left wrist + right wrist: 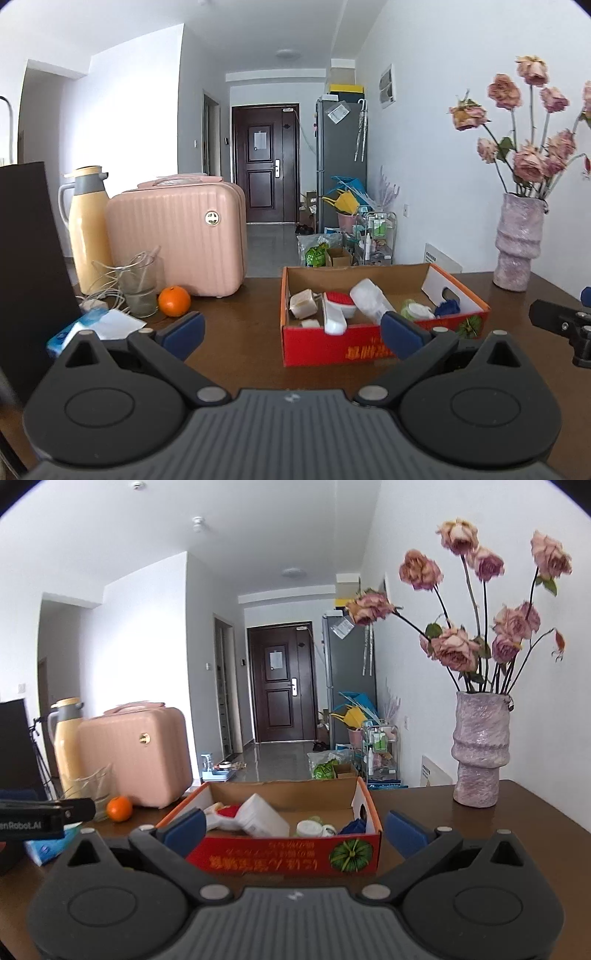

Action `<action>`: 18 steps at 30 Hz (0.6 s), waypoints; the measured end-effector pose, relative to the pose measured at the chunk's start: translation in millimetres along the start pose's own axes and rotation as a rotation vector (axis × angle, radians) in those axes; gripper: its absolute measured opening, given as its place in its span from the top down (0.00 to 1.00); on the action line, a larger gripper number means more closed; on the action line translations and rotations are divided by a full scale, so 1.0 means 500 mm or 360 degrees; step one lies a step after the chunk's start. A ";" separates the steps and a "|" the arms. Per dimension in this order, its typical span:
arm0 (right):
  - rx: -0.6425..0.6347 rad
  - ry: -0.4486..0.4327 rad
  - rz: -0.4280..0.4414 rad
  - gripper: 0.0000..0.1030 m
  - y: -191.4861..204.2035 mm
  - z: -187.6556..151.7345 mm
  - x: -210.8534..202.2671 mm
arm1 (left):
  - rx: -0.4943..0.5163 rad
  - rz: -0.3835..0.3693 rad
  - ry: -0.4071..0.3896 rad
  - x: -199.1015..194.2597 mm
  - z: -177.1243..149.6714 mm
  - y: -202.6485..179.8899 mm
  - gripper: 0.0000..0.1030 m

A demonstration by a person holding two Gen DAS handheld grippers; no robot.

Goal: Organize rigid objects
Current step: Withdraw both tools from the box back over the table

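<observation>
The left hand-held gripper and right hand-held gripper both hover wide apart, holding nothing. The red cardboard box of assorted items sits on the worktop at twelve o'clock; an orange lies at ten o'clock.

Vase: pink, upright, at 2 o'clock, holding dried roses.
Suitcase: pink, at 10 o'clock.
Flask: yellow, just left of suitcase.
Orange: at suitcase's foot, beside glass.
Door: dark, at 12 o'clock.
</observation>
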State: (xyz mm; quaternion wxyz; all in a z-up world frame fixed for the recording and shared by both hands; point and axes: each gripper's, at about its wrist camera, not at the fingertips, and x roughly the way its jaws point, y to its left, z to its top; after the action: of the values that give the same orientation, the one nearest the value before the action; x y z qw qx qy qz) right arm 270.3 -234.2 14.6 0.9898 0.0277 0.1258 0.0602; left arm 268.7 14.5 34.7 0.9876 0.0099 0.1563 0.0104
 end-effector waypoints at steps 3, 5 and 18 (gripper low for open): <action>-0.0026 0.0003 0.0001 0.00 0.013 -0.019 -0.059 | 0.0008 -0.0005 0.0009 -0.048 -0.025 0.006 0.00; -0.0031 0.0000 -0.0004 0.00 0.017 -0.029 -0.091 | 0.0009 -0.0006 0.0018 -0.079 -0.043 0.011 0.00; -0.0008 0.0055 -0.0053 0.00 0.041 -0.088 -0.247 | 0.0005 -0.0062 0.0051 -0.240 -0.130 0.031 0.00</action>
State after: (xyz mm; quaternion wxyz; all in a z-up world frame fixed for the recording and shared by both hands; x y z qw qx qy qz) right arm 138.4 -227.7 3.8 0.9884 0.0221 0.1433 0.0444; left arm 134.0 28.5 10.2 0.9850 0.0081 0.1724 -0.0088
